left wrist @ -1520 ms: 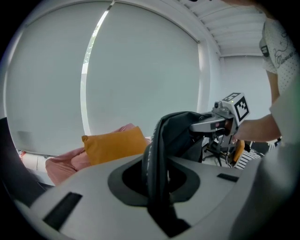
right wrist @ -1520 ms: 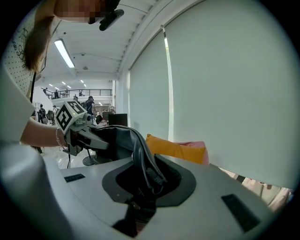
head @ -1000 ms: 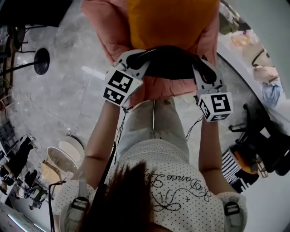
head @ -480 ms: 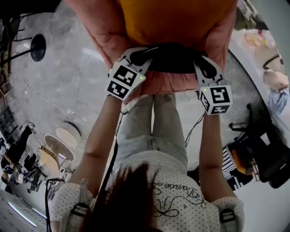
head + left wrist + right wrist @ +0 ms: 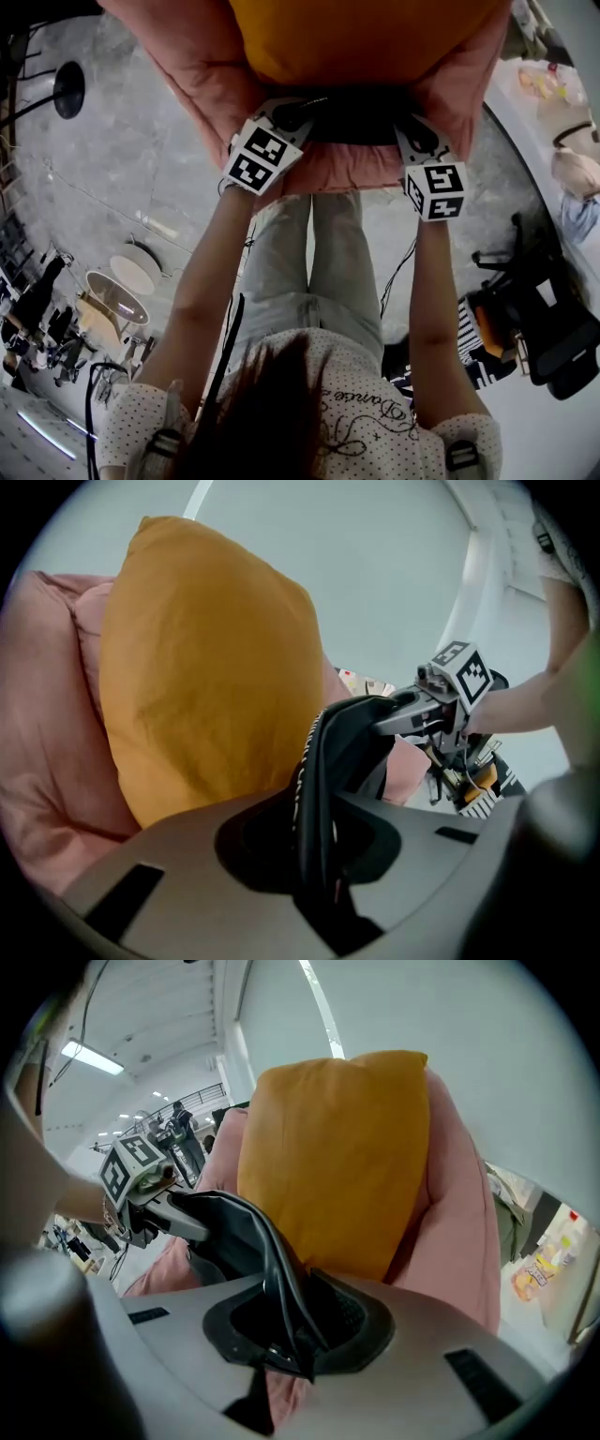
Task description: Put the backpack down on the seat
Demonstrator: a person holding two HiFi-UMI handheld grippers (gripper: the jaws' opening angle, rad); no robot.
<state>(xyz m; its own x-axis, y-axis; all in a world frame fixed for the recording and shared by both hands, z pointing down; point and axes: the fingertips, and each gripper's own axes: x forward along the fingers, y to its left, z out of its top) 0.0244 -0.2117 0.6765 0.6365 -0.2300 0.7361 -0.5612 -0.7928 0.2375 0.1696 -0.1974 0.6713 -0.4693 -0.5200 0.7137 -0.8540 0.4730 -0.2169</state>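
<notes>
The black backpack [image 5: 361, 117] hangs between my two grippers, just over the front of the pink padded seat [image 5: 187, 75] with the orange cushion [image 5: 366, 37] behind it. My left gripper [image 5: 298, 114] is shut on a fold of the black backpack [image 5: 323, 780]. My right gripper [image 5: 415, 139] is shut on the bag's other side [image 5: 248, 1232]. In the left gripper view the orange cushion [image 5: 206, 667] fills the left and the right gripper [image 5: 427, 710] shows beyond the bag. In the right gripper view the left gripper [image 5: 155, 1194] holds the far end. The bag's underside is hidden.
The person's legs stand on grey marble floor [image 5: 122, 169] in front of the seat. A black round lamp base [image 5: 67, 89] is at the far left, round white tables [image 5: 131, 272] lower left. A black office chair [image 5: 539, 328] and a cluttered white table [image 5: 572, 169] are at the right.
Both grippers have carried the backpack forward towards the seat. The pink seat and orange cushion now loom larger and closer above the bag. Both grips look unchanged.
</notes>
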